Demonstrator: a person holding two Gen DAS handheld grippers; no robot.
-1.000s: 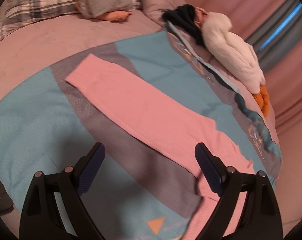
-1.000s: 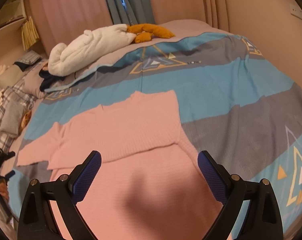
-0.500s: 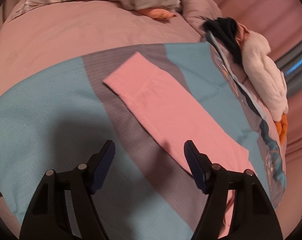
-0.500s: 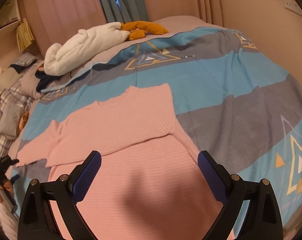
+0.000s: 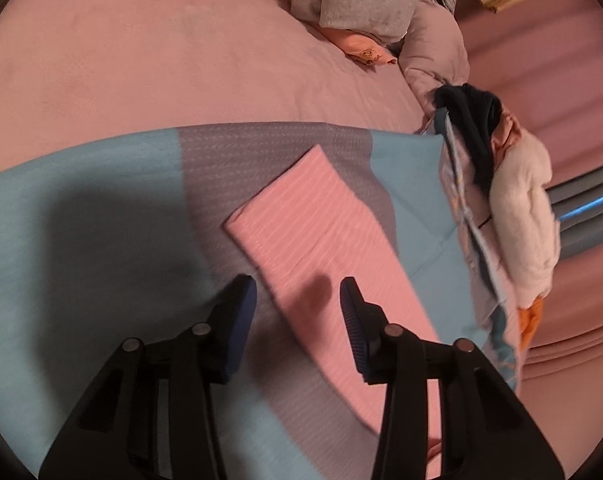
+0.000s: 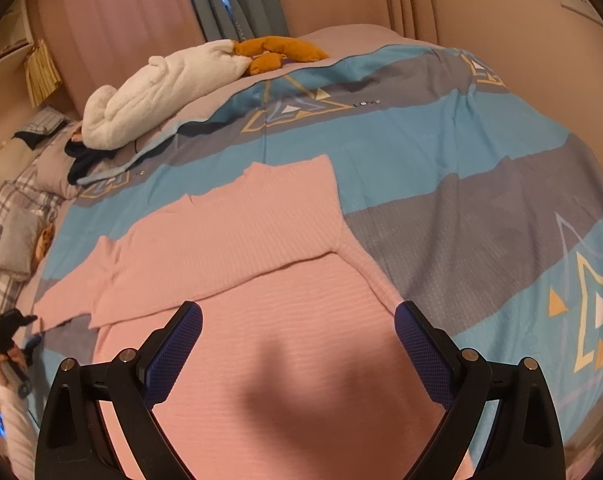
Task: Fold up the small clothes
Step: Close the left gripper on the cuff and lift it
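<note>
Pink sweater (image 6: 237, 240) flat on striped duvet (image 6: 441, 168), white plush (image 6: 161, 88) beyond

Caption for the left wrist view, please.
Left gripper, jaws closing, not yet gripping, over the pink sweater's sleeve laid on the striped bedspread.

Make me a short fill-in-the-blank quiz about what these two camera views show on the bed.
1. The garment spread on the bed is a ____ sweater.
2. The left claw hovers over the sweater's outstretched ____.
3. The right claw stands wide ____ above the sweater's body.
4. The white plush toy has ____ feet.

Missing words: pink; sleeve; open; orange
</note>
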